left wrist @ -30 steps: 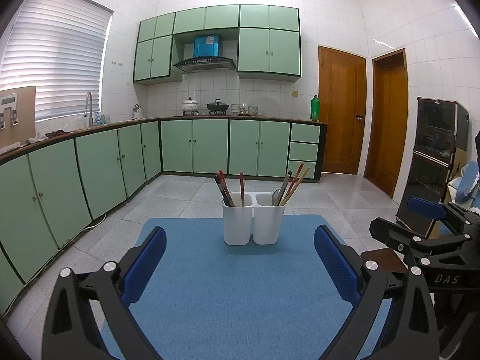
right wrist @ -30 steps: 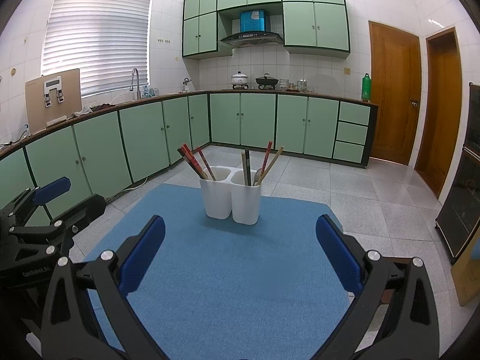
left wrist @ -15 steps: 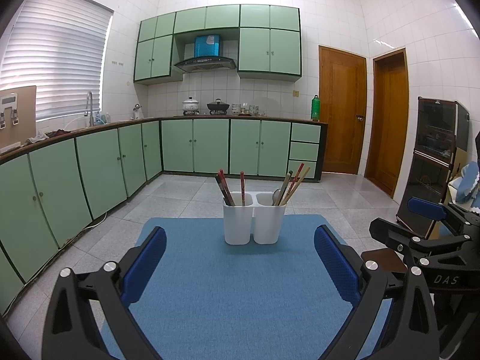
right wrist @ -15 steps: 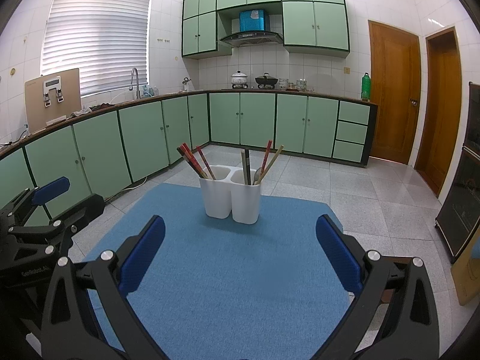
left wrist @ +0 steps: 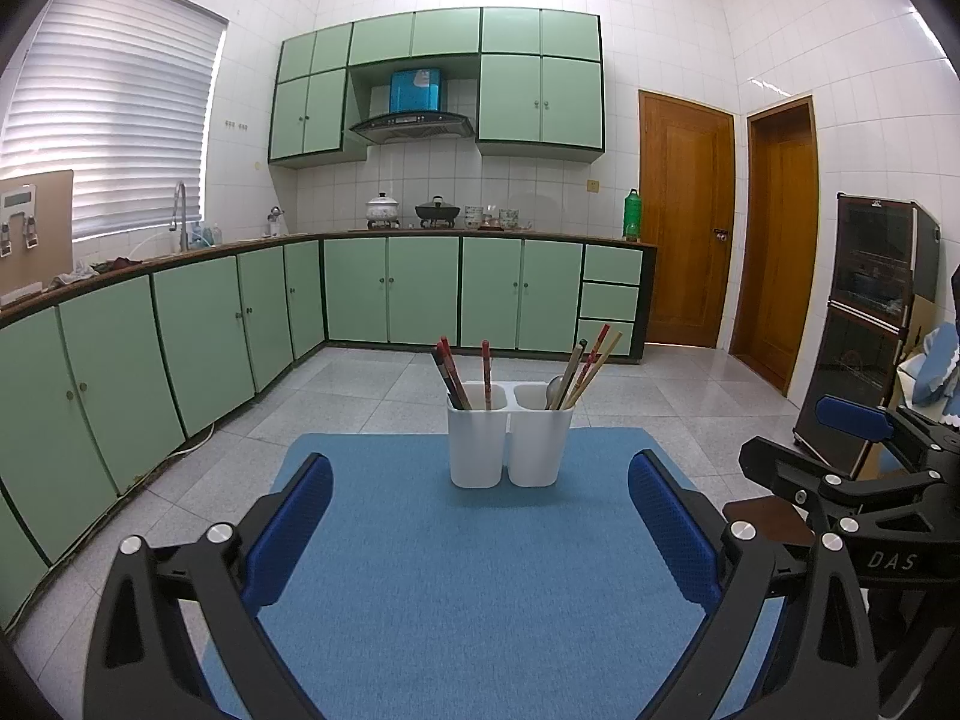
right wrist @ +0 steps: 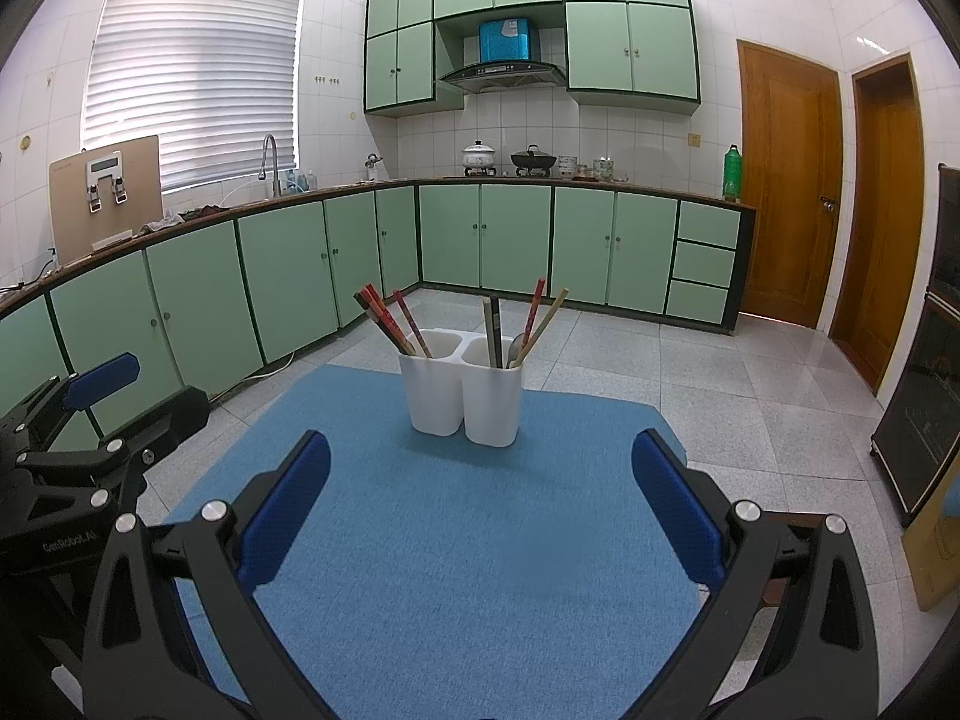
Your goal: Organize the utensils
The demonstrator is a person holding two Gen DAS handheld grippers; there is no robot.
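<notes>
Blue mat (left wrist: 480,600) | two white holders (left wrist: 509,443) | both grippers' jaws wide open, empty

White two-compartment holder (left wrist: 509,445) upright on blue mat (left wrist: 468,588), angled chopsticks (left wrist: 591,363) fanning above its rim, bare mat before and beside the holder, both grippers well short of it

A plain blue mat (left wrist: 480,570) carries a white two-cup holder (left wrist: 509,444) of red, dark and tan chopsticks (left wrist: 591,360). Black grippers wear blue pads (right wrist: 288,504). Pale green cabinets (left wrist: 420,294) stand far.
</notes>
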